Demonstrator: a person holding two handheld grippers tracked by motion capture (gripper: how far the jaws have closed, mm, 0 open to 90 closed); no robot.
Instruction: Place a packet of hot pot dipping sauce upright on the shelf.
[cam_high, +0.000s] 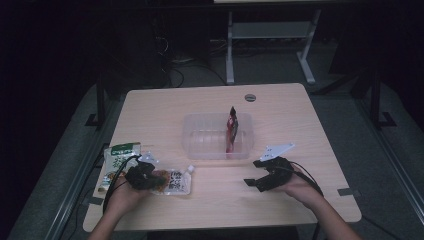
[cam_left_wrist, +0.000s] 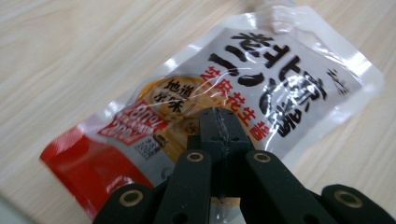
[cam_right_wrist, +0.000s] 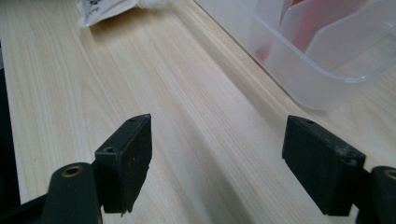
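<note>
- Dim room; pale wood-grain desk under the high camera, dark floor around it, white frame legs of another desk beyond the far edge.
- Near edge, left: left gripper sits down on a flat sauce pouch. In the left gripper view its jaws stand pressed together, tips over the pouch middle; whether film is pinched between them cannot be told.
- Pouch lies flat on the desk, clear-edged, black and red lettering, red band at one end, spout corner pointing away from the gripper.
- Just left of that hand: a green-and-white packet, flat, partly under the gripper's cable.
- Near edge, right: right gripper held low over bare desk, jaws wide apart, nothing between them. Grey three-cornered plate on top.
- Middle of desk: clear plastic tub, well apart from the pouch, near the right gripper's reach. Its wall shows in the right gripper view.
- Inside the tub, right end: a red packet standing upright.
- Far edge: a round grey cable port.
</note>
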